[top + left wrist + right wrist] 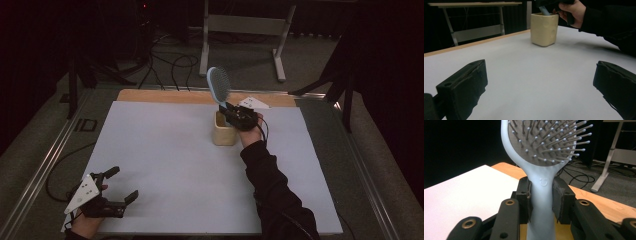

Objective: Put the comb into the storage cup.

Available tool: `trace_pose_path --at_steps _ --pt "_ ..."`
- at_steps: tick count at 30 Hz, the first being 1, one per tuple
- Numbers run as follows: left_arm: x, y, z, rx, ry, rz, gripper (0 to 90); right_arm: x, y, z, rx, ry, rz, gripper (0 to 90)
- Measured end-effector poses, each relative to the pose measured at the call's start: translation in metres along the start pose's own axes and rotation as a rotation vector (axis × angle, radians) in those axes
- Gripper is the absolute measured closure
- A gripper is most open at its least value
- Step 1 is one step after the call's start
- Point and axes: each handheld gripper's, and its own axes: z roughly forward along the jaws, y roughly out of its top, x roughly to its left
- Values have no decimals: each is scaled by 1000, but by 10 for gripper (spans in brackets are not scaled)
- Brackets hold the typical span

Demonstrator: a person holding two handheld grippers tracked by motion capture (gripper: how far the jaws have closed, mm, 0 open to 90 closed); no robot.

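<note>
Nearest in the high view, the left gripper (116,189) rests on the counter (165,165), fingers spread wide, well apart from the cream cup (223,131). Beside that cup, the right gripper (231,112) clamps the hairbrush (218,86) handle. Right gripper view: fingers (525,195) squeeze the brush neck above the cup.

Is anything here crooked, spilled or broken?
Nothing spilled or broken. The hairbrush leans rather than stands upright, its handle in the cup, because the right hand-held gripper grips its handle. The left hand-held gripper rests open on the table.
</note>
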Motion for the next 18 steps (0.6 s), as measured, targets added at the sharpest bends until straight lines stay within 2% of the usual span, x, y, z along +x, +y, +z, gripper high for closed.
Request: trace_pose_path --at_steps 8,10,13,15,16,18 --pt "0 0 0 3 0 2 0 -1 0 0 2 13 1 659" --pt "0 0 0 3 0 3 0 -1 1 -1 -18 36 5 589" --pt "-1 0 0 4 0 6 0 -1 1 -4 -31 52 5 539" --pt "-1 0 0 2 -1 6 0 -1 1 -7 -48 74 5 464" --pt "-1 0 0 2 -1 6 0 -1 1 -7 -48 74 5 464" --pt "-1 0 0 1 0 7 0 0 0 -10 -67 105 11 374"
